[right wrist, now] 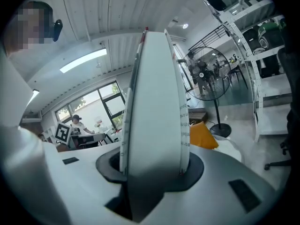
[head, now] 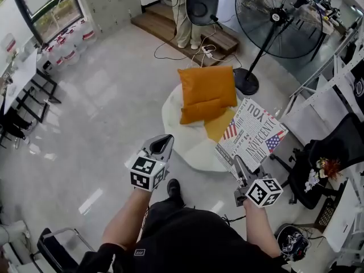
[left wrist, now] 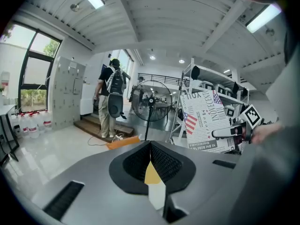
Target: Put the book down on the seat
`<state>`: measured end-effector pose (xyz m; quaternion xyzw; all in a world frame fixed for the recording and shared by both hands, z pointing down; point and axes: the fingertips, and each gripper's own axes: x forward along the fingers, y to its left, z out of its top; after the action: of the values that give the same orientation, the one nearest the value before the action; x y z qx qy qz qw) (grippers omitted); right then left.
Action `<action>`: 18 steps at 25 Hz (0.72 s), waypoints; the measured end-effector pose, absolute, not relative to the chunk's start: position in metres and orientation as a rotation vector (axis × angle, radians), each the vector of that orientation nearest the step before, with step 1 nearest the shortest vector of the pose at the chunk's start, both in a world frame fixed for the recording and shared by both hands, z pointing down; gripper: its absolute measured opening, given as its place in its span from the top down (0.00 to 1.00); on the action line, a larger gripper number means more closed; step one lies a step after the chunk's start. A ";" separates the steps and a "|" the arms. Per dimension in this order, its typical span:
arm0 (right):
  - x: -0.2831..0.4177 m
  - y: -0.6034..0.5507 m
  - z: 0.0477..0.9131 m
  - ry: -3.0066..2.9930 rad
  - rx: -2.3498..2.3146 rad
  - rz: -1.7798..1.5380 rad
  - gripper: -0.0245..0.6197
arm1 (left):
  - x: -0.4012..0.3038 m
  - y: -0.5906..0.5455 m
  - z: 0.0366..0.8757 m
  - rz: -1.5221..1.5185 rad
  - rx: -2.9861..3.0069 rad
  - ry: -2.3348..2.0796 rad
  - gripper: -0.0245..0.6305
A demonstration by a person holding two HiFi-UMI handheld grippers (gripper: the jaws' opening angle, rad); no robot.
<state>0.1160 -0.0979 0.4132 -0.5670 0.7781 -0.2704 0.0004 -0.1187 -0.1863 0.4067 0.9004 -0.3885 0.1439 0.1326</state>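
The right gripper (head: pixel 243 174) is holding the book (head: pixel 254 134) upright in its jaws, just right of the seat (head: pixel 190 149) (the left gripper (head: pixel 164 143), jaws together and empty, is hanging nearer).

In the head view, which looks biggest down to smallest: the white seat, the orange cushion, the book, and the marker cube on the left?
1. white seat
2. orange cushion and book: they look about alike, and the book is held up nearer the camera, so I won't rank them.
3. marker cube
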 end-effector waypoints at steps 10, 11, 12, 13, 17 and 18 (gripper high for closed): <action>0.067 -0.164 0.460 2.373 -1.854 -1.063 0.69 | -0.138 -0.276 0.448 0.437 2.594 -0.985 0.96; 0.067 -0.168 0.467 2.363 -1.857 -1.094 0.69 | -0.135 -0.280 0.452 0.444 2.589 -0.972 0.96; 0.068 -0.172 0.474 2.352 -1.859 -1.124 0.69 | -0.132 -0.283 0.458 0.456 2.583 -0.958 0.96; 0.069 -0.176 0.480 2.343 -1.859 -1.151 0.69 | -0.128 -0.285 0.464 0.470 2.576 -0.944 0.96; 0.071 -0.198 0.509 2.329 -1.834 -1.235 0.69 | -0.115 -0.302 0.488 0.514 2.555 -0.918 0.96; 0.070 -0.202 0.520 2.337 -1.829 -1.256 0.69 | -0.114 -0.306 0.495 0.522 2.551 -0.918 0.96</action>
<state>0.0704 -0.2023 0.5200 -0.5671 0.7246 -0.3895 -0.0403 -0.1139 -0.3064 0.4948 0.9073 -0.3264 0.1857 0.1893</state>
